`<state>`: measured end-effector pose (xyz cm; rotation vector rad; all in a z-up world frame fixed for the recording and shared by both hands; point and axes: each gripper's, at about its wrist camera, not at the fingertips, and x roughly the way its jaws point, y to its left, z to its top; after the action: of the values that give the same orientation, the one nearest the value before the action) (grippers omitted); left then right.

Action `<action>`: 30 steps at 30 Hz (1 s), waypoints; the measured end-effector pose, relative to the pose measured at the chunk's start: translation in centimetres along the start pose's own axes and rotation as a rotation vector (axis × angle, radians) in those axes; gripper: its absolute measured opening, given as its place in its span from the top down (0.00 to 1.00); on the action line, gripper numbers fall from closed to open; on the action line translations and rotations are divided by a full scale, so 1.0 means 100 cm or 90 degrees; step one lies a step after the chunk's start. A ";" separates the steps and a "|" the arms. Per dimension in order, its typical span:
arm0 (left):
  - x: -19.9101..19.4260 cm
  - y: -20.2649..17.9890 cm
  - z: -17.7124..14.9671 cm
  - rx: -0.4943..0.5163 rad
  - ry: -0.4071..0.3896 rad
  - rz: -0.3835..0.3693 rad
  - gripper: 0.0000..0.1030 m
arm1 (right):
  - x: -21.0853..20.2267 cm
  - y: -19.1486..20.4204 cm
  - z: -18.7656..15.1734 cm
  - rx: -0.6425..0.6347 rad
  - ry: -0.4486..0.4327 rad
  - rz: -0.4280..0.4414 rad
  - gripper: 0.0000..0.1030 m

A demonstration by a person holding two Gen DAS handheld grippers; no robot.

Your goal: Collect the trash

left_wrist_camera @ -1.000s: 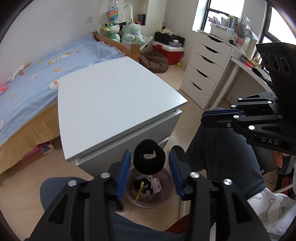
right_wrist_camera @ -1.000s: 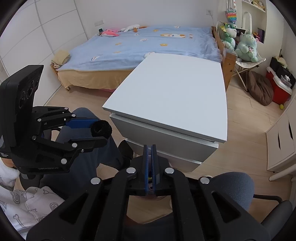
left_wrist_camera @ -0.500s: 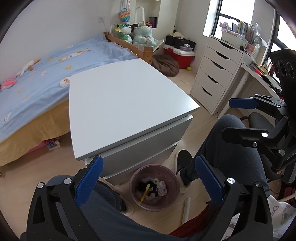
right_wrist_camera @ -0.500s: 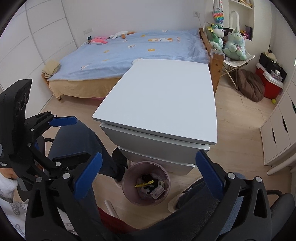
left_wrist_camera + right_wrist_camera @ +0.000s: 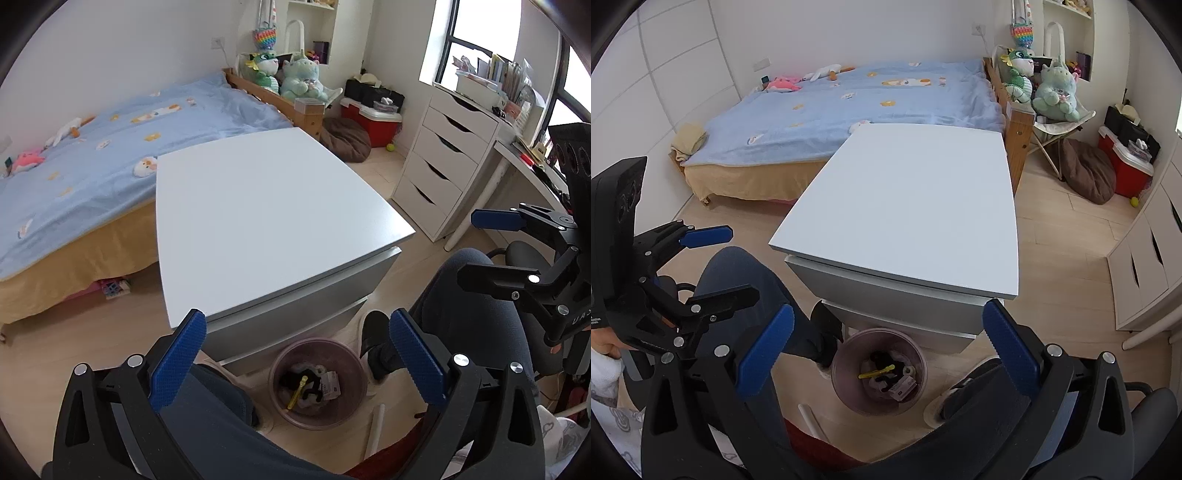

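A round pinkish trash bin stands on the floor at the front of the white table. It holds several bits of trash, among them a black fuzzy piece, a yellow strip and a labelled wrapper. My left gripper is wide open and empty, above the bin. My right gripper is also wide open and empty, above the same bin. Each gripper shows in the other's view: the right one and the left one.
A bed with a blue cover lies behind and left of the table. A white drawer unit and a desk stand to the right. The person's legs and an office chair flank the bin. A white tube lies on the floor.
A second ago the left gripper held a black fuzzy ball over the bin and the right was shut. Both have opened wide and drawn up and back; the ball is gone from the left gripper.
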<state>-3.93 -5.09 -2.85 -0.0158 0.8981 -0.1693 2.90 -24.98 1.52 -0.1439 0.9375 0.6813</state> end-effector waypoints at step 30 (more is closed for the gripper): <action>-0.024 0.037 0.069 -0.017 -0.099 0.007 0.06 | -0.013 -0.014 0.090 -0.015 -0.064 -0.014 0.03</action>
<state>0.54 -1.45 3.03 -0.0485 0.7457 -0.1443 9.51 -23.14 7.68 -0.1387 0.8310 0.6738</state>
